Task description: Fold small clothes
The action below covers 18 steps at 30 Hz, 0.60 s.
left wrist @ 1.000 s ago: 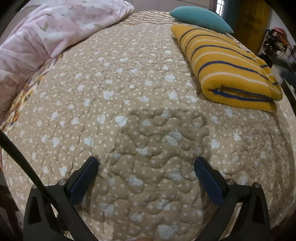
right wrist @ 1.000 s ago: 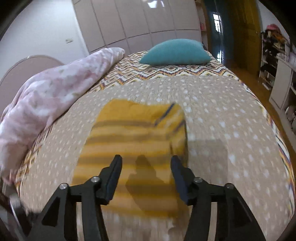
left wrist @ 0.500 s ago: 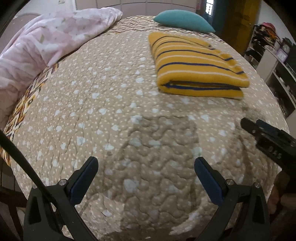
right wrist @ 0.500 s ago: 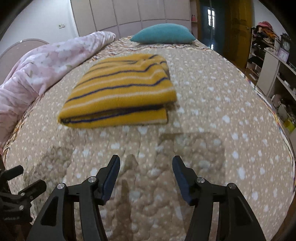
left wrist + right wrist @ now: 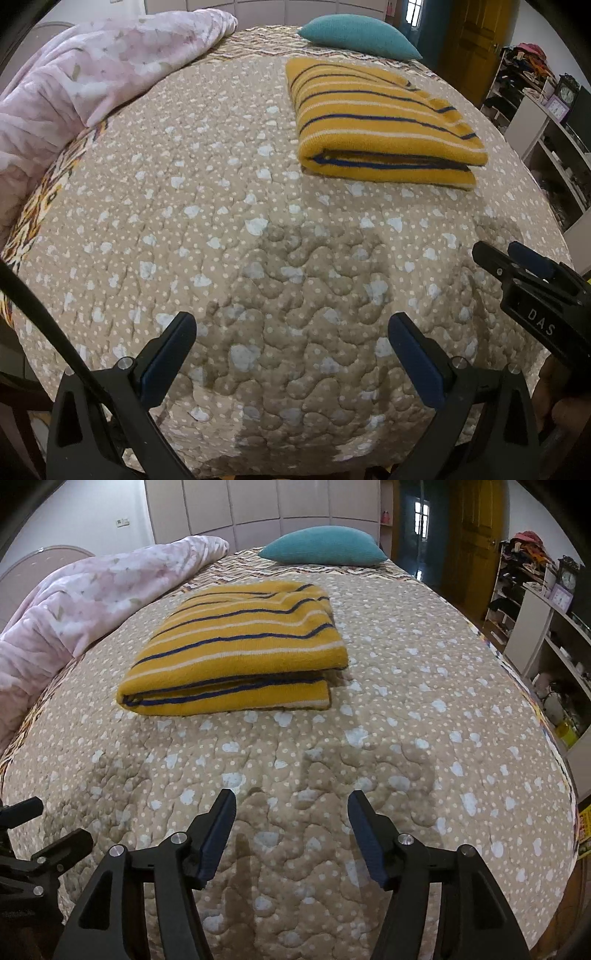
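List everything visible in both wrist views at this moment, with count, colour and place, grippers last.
sweater: 1, yellow with blue and white stripes, folded flat mid-bed
quilt: 1, tan with white dots, covers the bed
blanket: 1, pink floral, bunched along the bed's left side
pillow: 1, teal, far end of the bed
wardrobe: 1, pale panels, back wall
door: 1, yellow wood, far right
shelves: 1 unit, white, right of the bed, cluttered
clock: 1, dark frame, on the shelves
left gripper: 1, black with blue pads, jaws open over the quilt's near edge
right gripper: 1, black with blue pads, jaws open, holding nothing
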{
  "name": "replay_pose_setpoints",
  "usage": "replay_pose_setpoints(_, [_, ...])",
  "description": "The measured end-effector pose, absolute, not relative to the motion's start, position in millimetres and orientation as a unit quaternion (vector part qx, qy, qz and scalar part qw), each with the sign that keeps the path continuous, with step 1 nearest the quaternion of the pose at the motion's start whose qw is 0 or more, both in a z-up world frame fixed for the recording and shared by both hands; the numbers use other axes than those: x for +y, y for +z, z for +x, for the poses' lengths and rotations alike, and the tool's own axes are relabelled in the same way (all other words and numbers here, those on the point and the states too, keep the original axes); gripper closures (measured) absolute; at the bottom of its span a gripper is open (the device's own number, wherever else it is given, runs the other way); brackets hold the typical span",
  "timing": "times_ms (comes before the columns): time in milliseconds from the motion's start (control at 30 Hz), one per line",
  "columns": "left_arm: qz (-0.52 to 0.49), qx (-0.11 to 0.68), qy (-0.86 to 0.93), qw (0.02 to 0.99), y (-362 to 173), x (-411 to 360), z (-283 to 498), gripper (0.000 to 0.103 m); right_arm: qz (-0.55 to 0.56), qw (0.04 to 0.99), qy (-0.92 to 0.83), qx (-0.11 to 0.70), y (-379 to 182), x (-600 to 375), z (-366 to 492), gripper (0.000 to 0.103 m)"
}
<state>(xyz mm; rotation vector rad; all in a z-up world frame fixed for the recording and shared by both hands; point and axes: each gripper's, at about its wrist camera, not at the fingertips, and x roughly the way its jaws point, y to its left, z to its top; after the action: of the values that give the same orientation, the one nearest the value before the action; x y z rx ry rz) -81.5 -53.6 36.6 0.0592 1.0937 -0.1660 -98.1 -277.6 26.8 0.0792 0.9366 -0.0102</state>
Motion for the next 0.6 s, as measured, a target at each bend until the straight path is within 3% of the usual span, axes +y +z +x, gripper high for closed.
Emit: replay_pose_setpoints(600, [0.014,0.531,-0.103,0.841,31.3,-59.3,-81.9,0.000,0.051,0.888,-0.007,0.456,24.0,-281.5,-98.7,0.035])
